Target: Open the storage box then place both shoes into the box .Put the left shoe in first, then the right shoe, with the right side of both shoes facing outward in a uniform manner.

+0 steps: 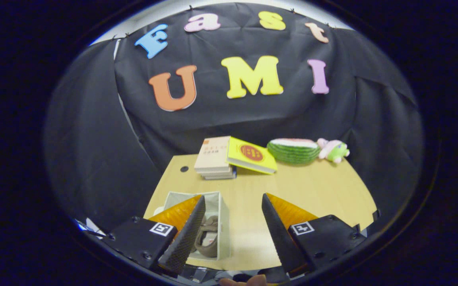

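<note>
A pale grey storage box [222,222] stands open on the wooden table, partly behind my left finger [187,234]. Inside it lies a brown shoe [209,238], seen between the finger and the box's right wall. How many shoes are in the box I cannot tell, since the finger hides most of its inside. My gripper [233,202] hangs above the table's near side, open, with nothing between its fingers. The right finger [276,230] is over bare tabletop to the right of the box.
At the back of the table [316,190] lies a stack of books [215,159] with a yellow book [251,155] leaning on it. Beside them are a watermelon-slice plush [292,150] and a small green and pink plush toy [334,149]. A round cable hole [184,169] is at the back left.
</note>
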